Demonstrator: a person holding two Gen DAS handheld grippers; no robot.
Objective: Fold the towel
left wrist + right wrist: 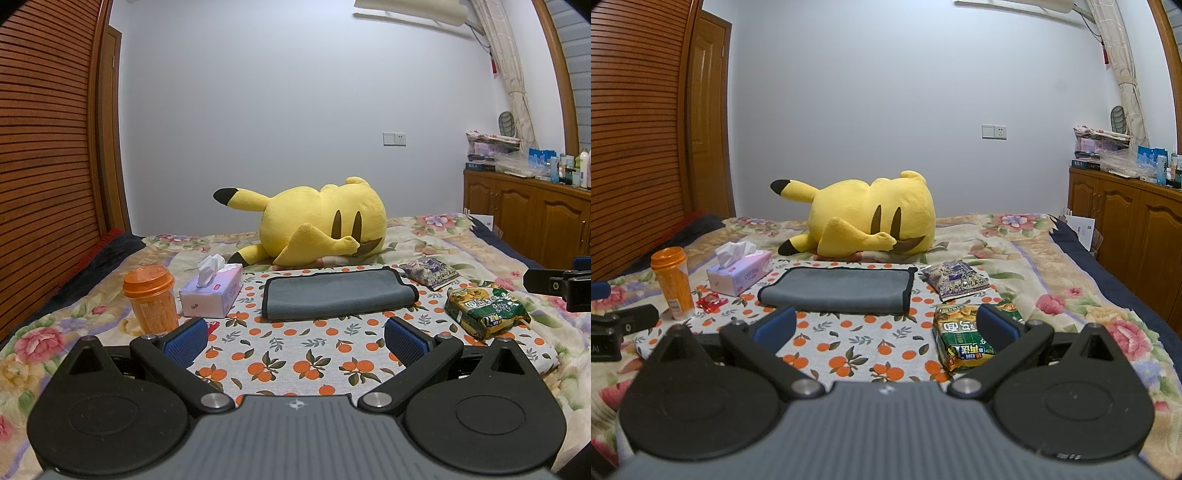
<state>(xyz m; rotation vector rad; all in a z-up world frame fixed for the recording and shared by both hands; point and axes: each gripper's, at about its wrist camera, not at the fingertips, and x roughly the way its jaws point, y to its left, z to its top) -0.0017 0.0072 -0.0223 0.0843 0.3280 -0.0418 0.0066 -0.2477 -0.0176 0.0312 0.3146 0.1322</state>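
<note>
Orange-print cloth on bed: grey black-edged folded towel point(338, 297) lies crosswise ahead of both spread, empty grippers, left gripper point(295, 338) and right gripper point(886, 326).

Black gripper point(295, 341), blue ribbed pads point(186, 341)

The left gripper point(295, 341), a black two-finger tool with a ribbed grey body, is held low and level, its jaws spread wide with nothing between them. Its blue textured pads point(186, 341) face each other across the gap. The right gripper point(886, 328), the same black and grey build, sits at a similar height alongside it, jaws equally wide apart and empty, its blue pads point(775, 328) facing inward.
</note>
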